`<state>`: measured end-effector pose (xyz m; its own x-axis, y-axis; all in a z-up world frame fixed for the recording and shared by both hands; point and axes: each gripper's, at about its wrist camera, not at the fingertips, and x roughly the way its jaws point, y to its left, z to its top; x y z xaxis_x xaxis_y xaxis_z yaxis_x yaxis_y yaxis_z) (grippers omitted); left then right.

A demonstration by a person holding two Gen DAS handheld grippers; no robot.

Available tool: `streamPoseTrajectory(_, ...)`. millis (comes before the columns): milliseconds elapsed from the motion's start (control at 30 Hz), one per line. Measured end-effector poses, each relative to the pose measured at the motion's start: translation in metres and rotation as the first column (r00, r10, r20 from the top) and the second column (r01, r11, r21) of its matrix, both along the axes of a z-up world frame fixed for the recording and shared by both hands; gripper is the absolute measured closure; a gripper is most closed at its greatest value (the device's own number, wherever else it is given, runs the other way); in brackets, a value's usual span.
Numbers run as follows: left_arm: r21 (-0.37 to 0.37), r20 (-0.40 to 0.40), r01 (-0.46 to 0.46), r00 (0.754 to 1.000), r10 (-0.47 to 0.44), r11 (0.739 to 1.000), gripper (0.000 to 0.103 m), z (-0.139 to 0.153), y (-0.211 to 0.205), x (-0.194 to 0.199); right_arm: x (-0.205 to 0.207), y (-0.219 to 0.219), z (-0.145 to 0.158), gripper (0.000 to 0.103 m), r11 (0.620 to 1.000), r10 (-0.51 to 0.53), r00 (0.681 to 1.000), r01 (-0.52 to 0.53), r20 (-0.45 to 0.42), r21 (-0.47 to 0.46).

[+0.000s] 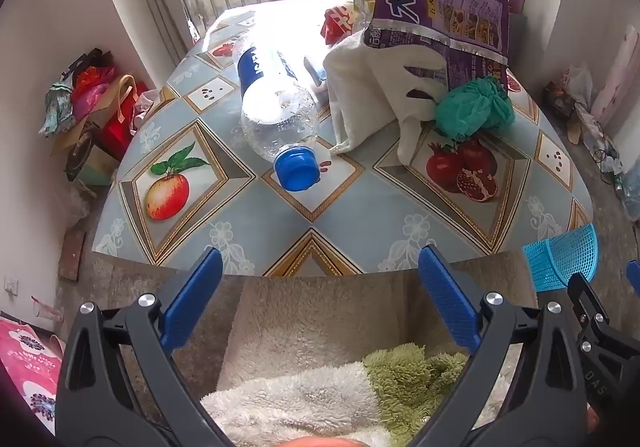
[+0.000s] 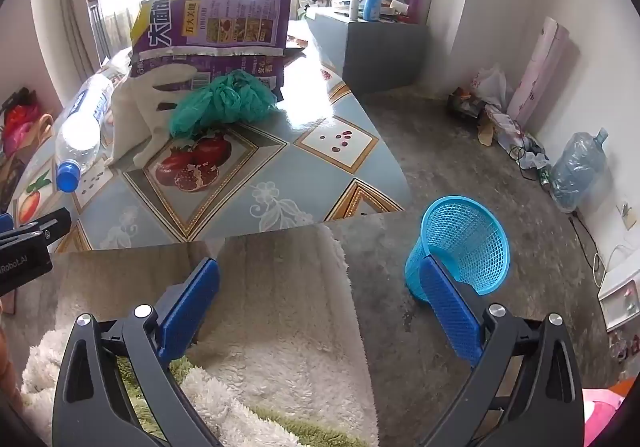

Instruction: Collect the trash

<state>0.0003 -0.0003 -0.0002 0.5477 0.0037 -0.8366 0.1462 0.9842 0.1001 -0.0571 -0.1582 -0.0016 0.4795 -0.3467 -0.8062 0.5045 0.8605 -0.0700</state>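
Small room, grey concrete floor, bright window with a radiator behind the table [image 1: 224,231]. Tabletop under a pale blue oilcloth printed with fruit panels: apple toward the near left corner, pomegranates toward the near right.

On the floor off the table's left edge: heap of bags [image 1: 96,107] in red, pink and tan against the wall.

On the table, left to right. Clear plastic bottle [image 1: 276,107] on its side near the middle, blue label, blue cap pointing at the near edge. Just beside it, white cloth glove [image 1: 372,95] slumped toward the far right part, fingers spread over the pomegranate panel. Red wrapper [image 1: 340,21] behind the glove, near the far edge. Purple snack bag [image 1: 436,11] propped upright against the glove's back, torn open along the top. Crumpled green plastic bag [image 1: 474,109] touching the glove's fingers and the foot of the purple bag, near the right edge.

Off the near right corner, on the floor: blue mesh wastebasket [image 2: 460,247], upright, apart from the table. Large water jug [image 2: 578,169] by the right wall, clutter beside it.

Left gripper [image 1: 320,299] short of the near edge, over fluffy white and green fabric, jaws wide, nothing between. Right gripper [image 2: 320,307] likewise wide and empty, right finger in line with the wastebasket.
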Motion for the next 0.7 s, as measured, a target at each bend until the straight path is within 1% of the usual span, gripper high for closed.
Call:
streamPoseTrajectory(267, -0.003, 0.014, 0.006, 1.0, -0.006, 1.0, 0.009, 0.0024, 0.0002, -0.0019, -0.0013, -0.0006, 0.0014, 0.005, 1.0, 0.009, 1.0, -0.009, 0.006, -0.015)
streamPoseTrajectory(467, -0.001, 0.012, -0.004, 1.0, 0.004, 1.0, 0.009, -0.0046, 0.0001, -0.0031, -0.0069, -0.0022, -0.0012, 0.005, 1.0, -0.001, 1.0, 0.001, 0.008, -0.021)
streamPoseTrajectory(500, -0.004, 0.006, -0.001, 1.0, 0.001, 1.0, 0.009, 0.0003, -0.0004, -0.0013, -0.0043, -0.0022, 0.0012, 0.005, 1.0, -0.007, 1.0, 0.008, 0.006, -0.019)
streamPoseTrajectory(700, -0.001, 0.006, 0.001, 1.0, -0.001, 1.0, 0.009, 0.003, -0.0018, 0.0019, -0.0026, -0.0041, 0.0038, 0.005, 1.0, -0.015, 1.0, 0.015, 0.007, -0.014)
